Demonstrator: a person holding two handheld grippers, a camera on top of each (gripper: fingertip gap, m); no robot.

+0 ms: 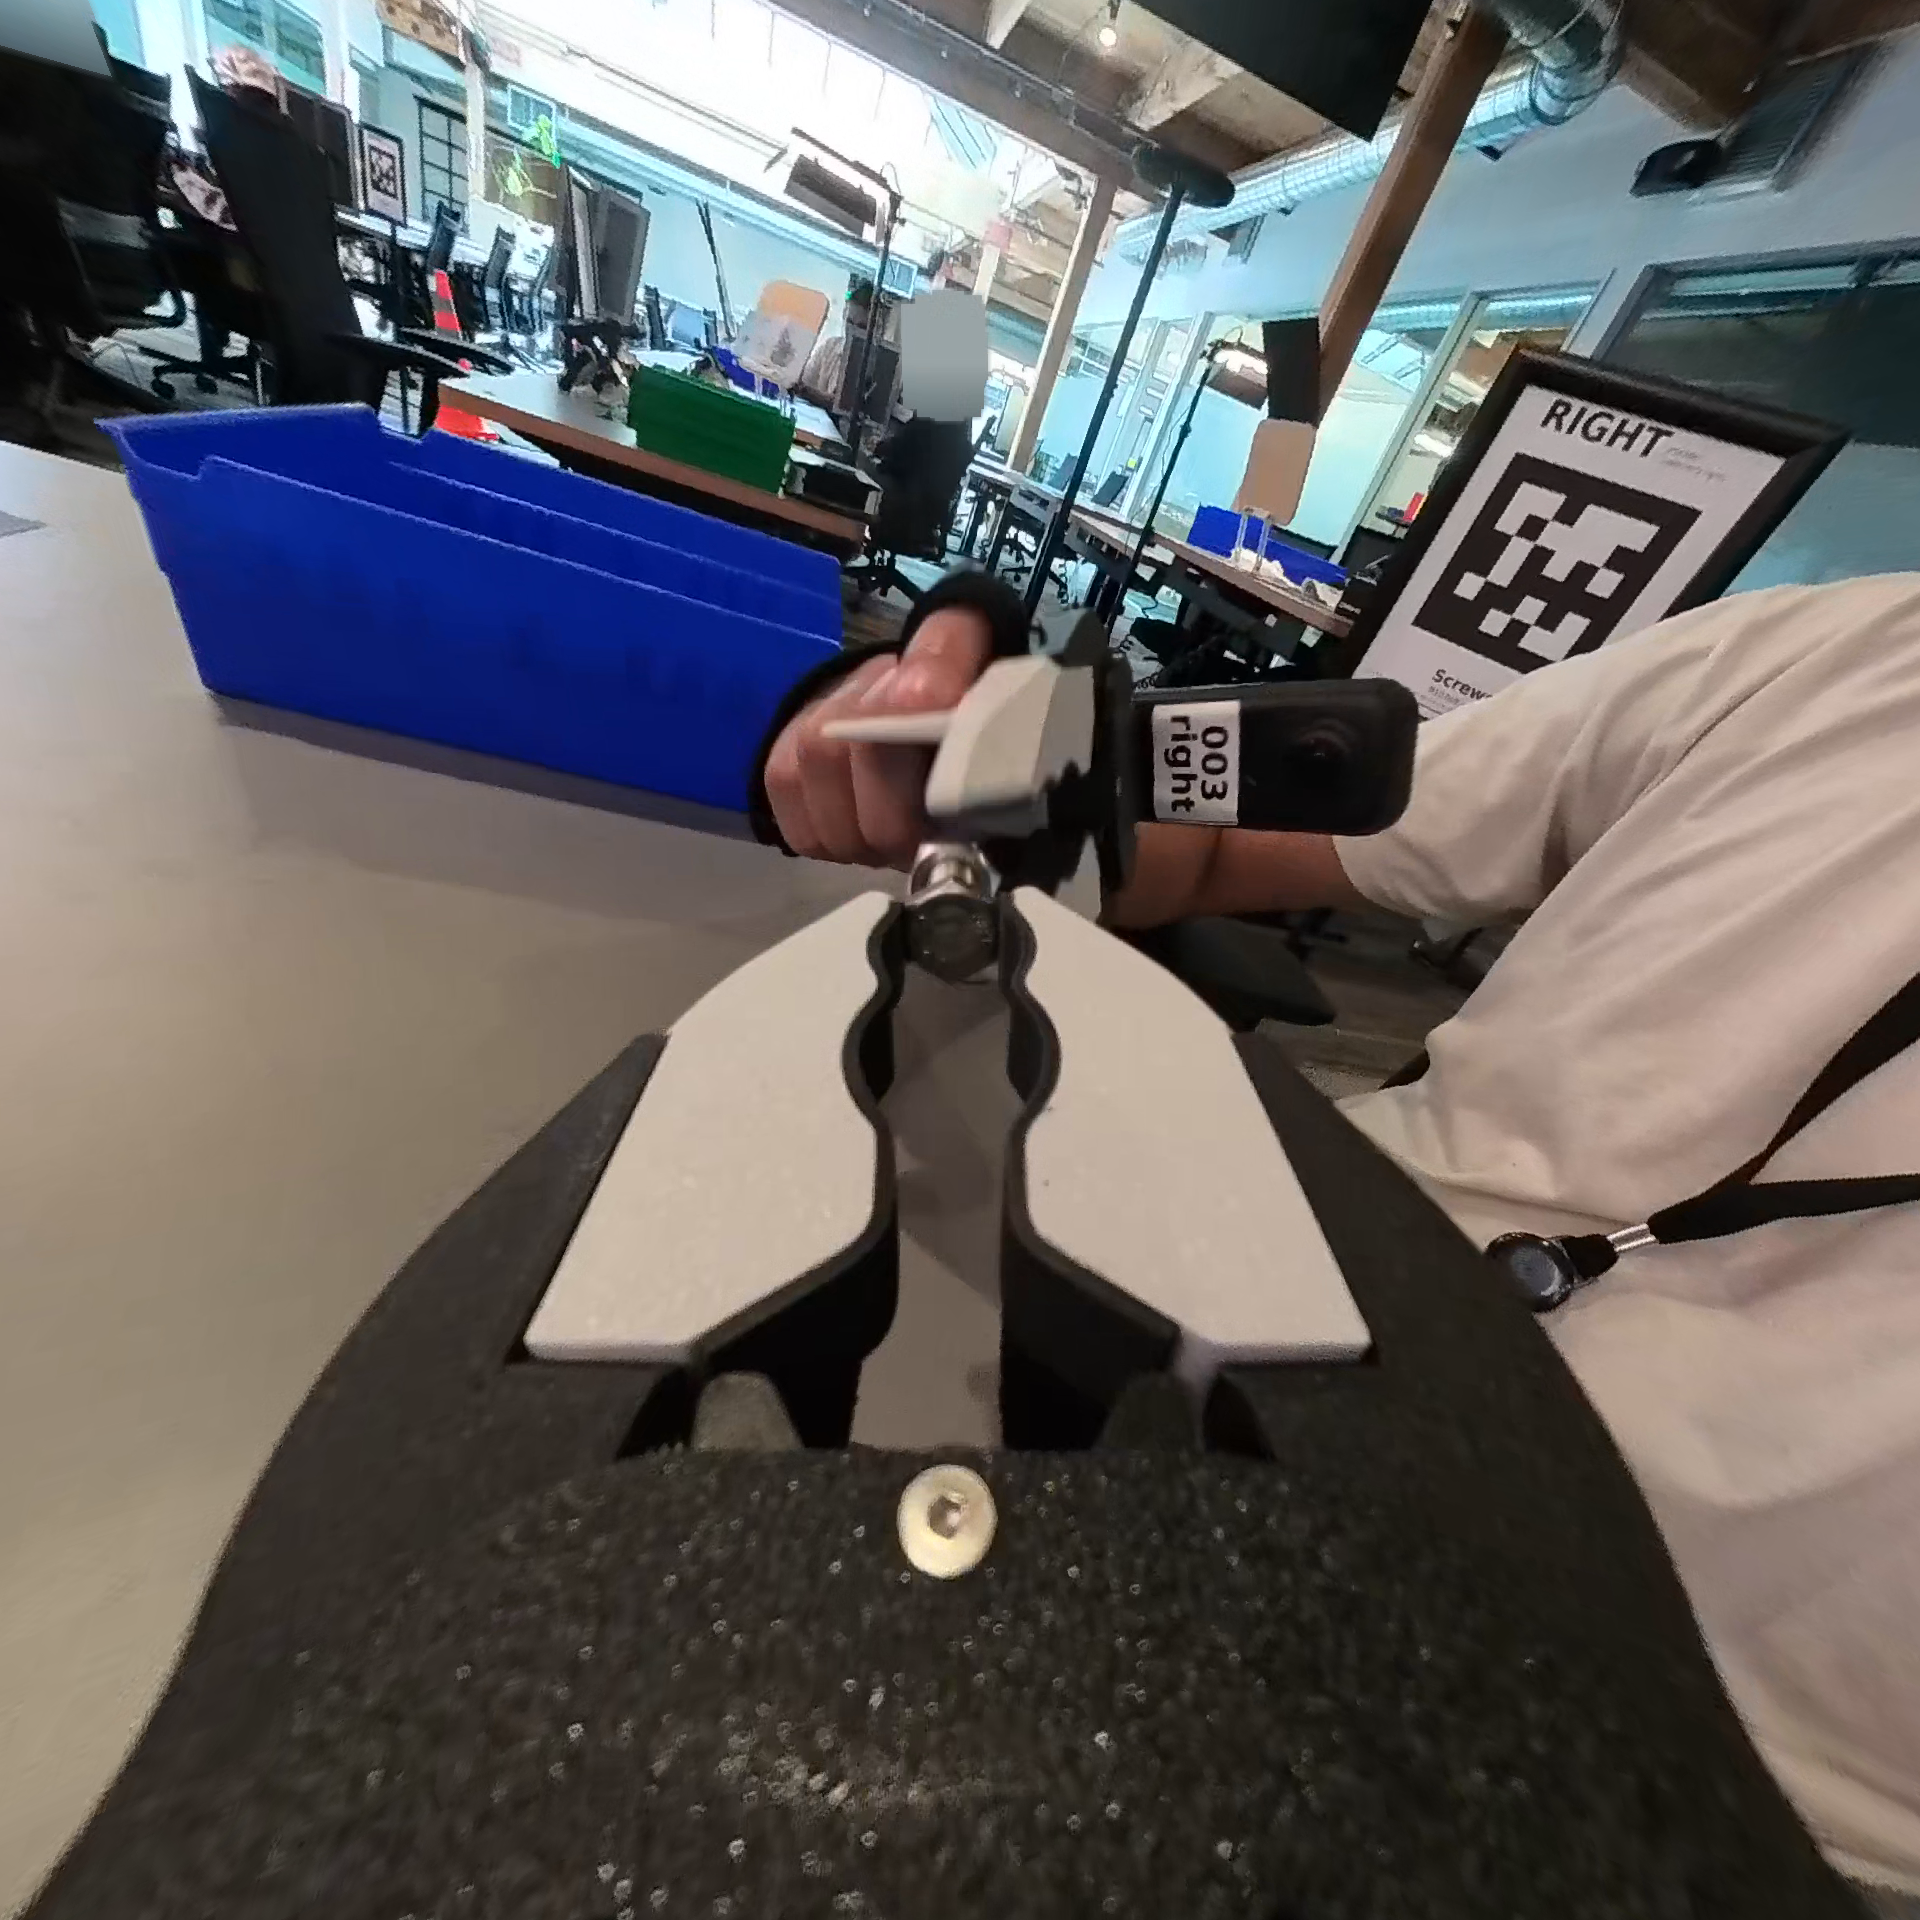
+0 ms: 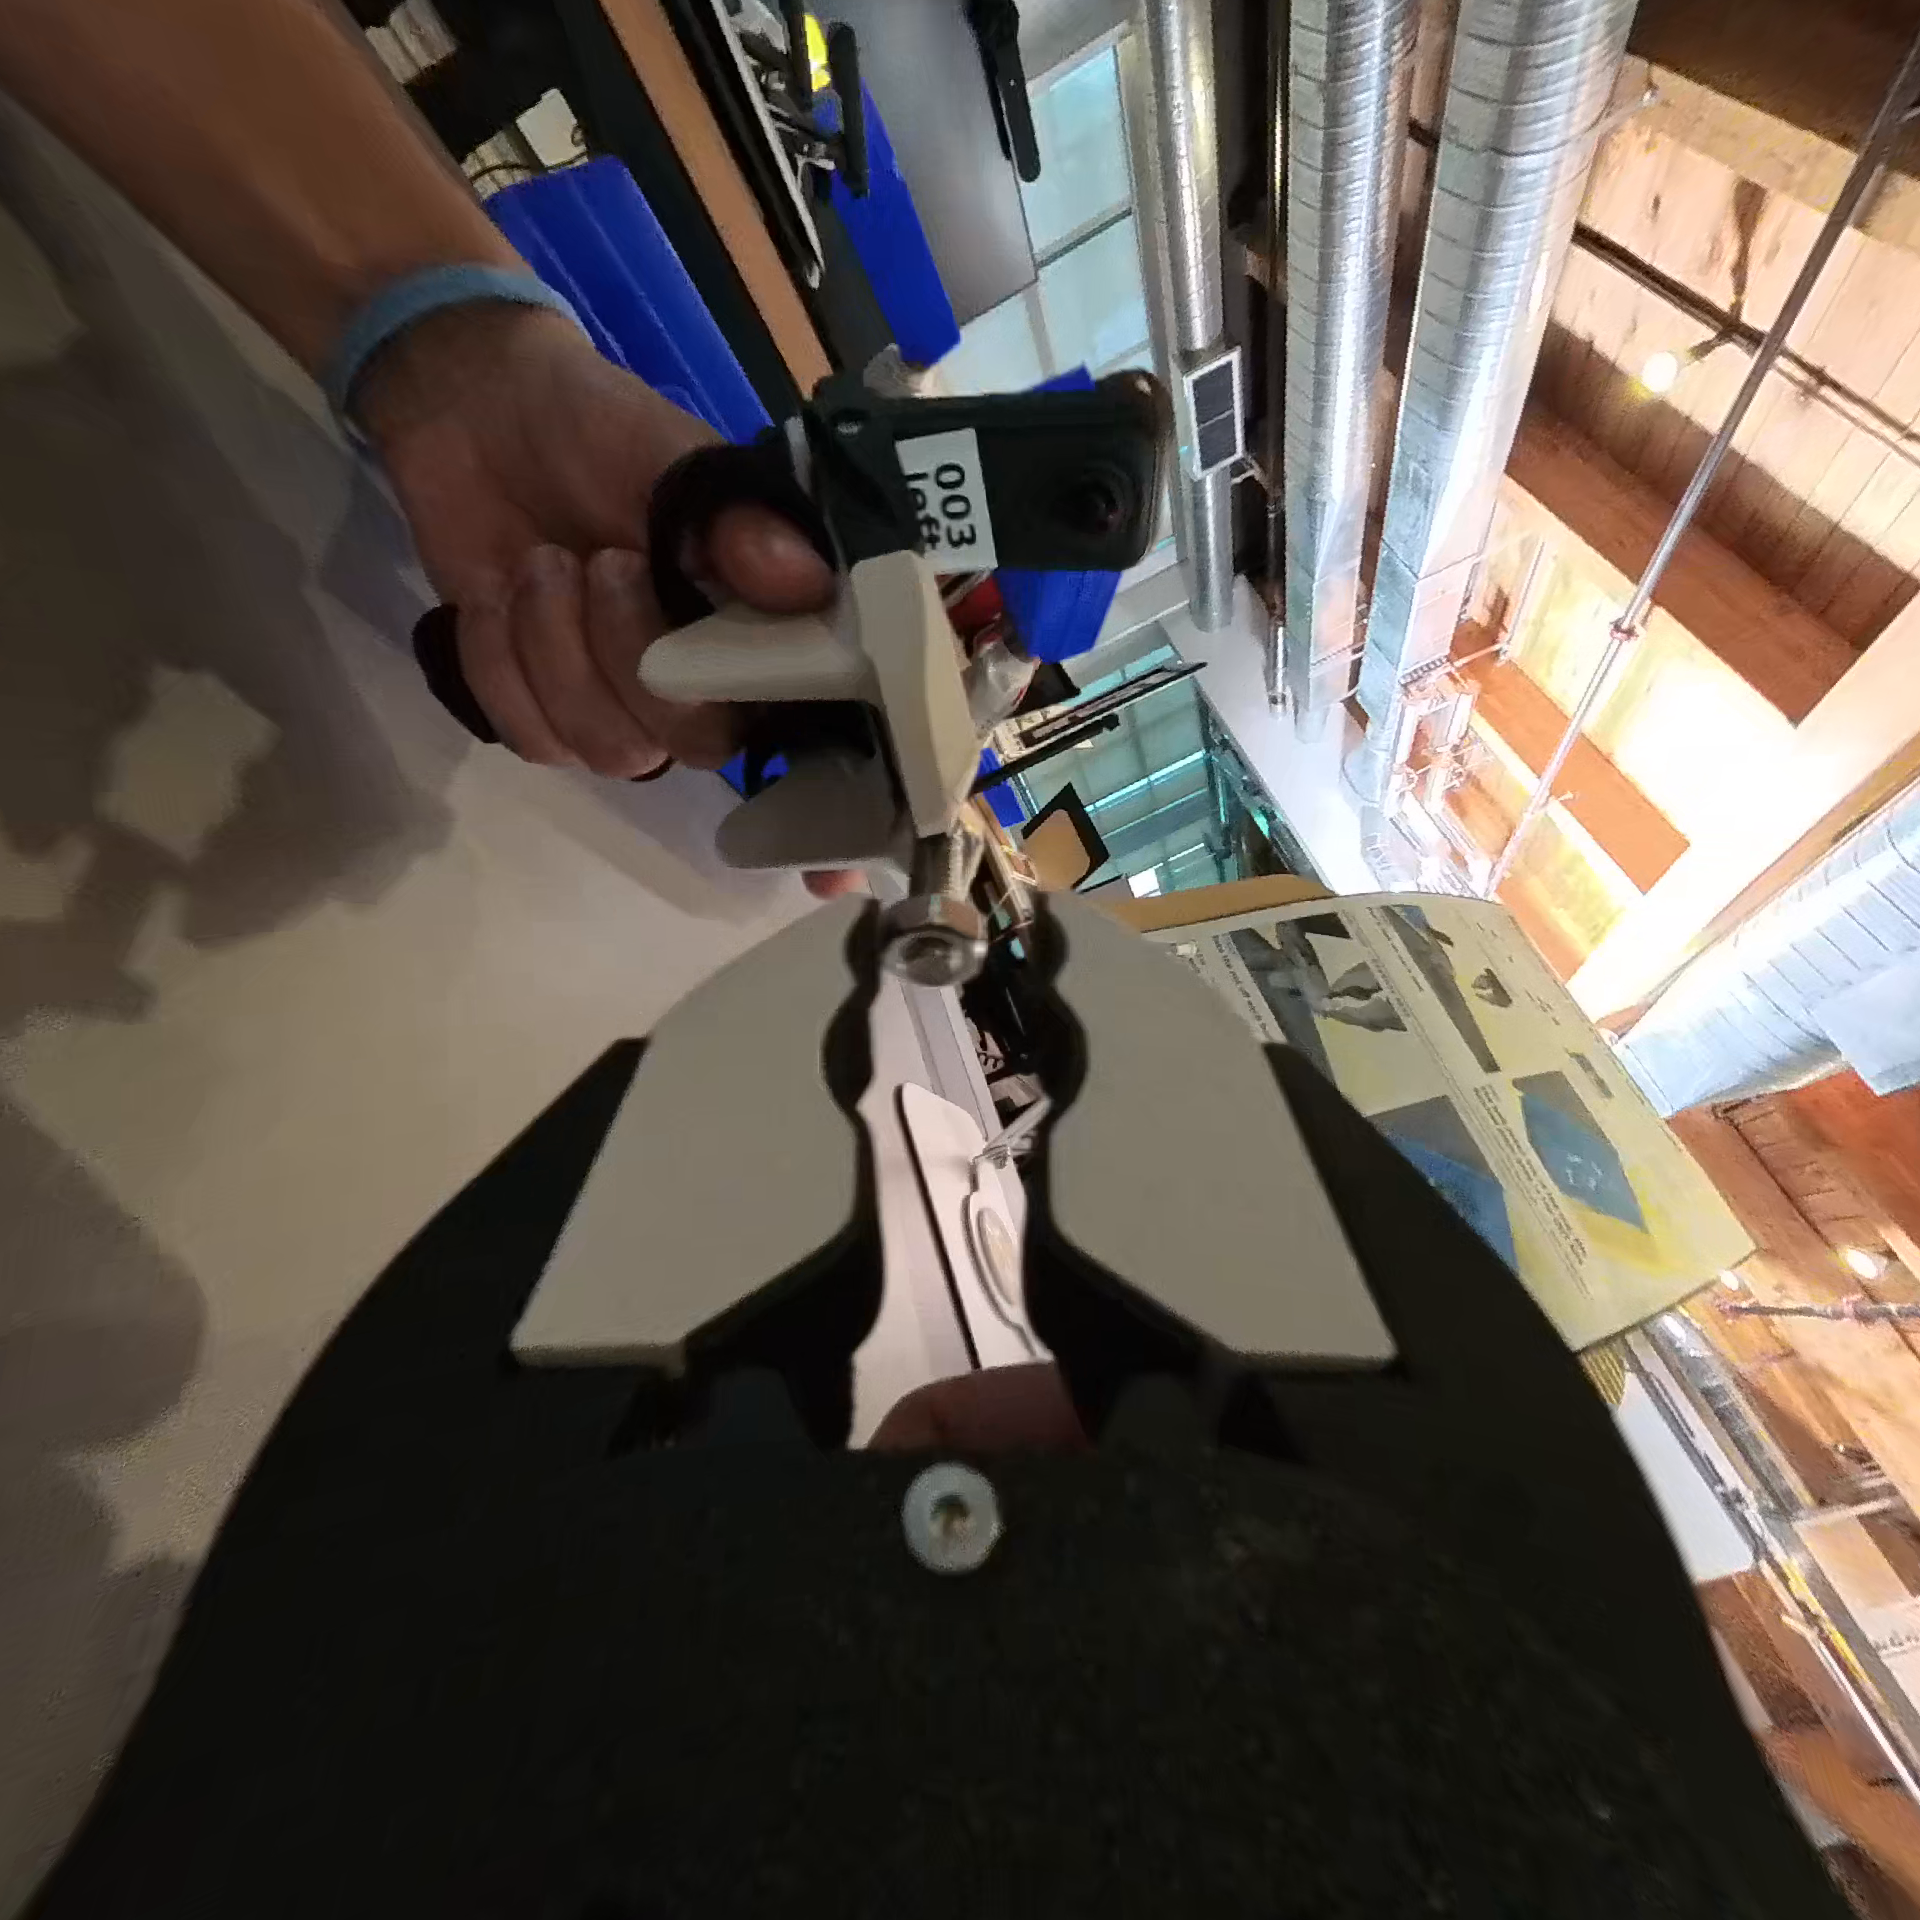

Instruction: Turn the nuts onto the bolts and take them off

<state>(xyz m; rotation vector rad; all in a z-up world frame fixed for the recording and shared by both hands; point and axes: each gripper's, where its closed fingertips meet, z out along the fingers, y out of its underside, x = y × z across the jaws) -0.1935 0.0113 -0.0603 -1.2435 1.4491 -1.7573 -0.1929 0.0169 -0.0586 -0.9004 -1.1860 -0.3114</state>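
Note:
My left gripper (image 1: 948, 920) is shut on the head of a silver bolt (image 1: 948, 943), held above the grey table (image 1: 260, 935). The nut (image 1: 948, 881) sits on the bolt's far end, gripped by my right gripper (image 1: 971, 831), which a hand holds just beyond. In the right wrist view, my right gripper (image 2: 935, 935) is shut on the hex nut (image 2: 928, 954), with the bolt's end showing in its hole. The threaded shank (image 2: 938, 862) runs on into the left gripper (image 2: 925, 831), held by a hand with a blue wristband. The two grippers face each other tip to tip.
A blue plastic bin (image 1: 468, 613) stands on the table at the back left. A framed marker sign (image 1: 1558, 551) stands at the right. The person's white sleeve (image 1: 1662, 935) and black lanyard (image 1: 1714, 1195) fill the right side. A yellow poster board (image 2: 1455, 1091) shows in the right wrist view. Only a small space, under 4 cm, lies between the two pairs of fingers.

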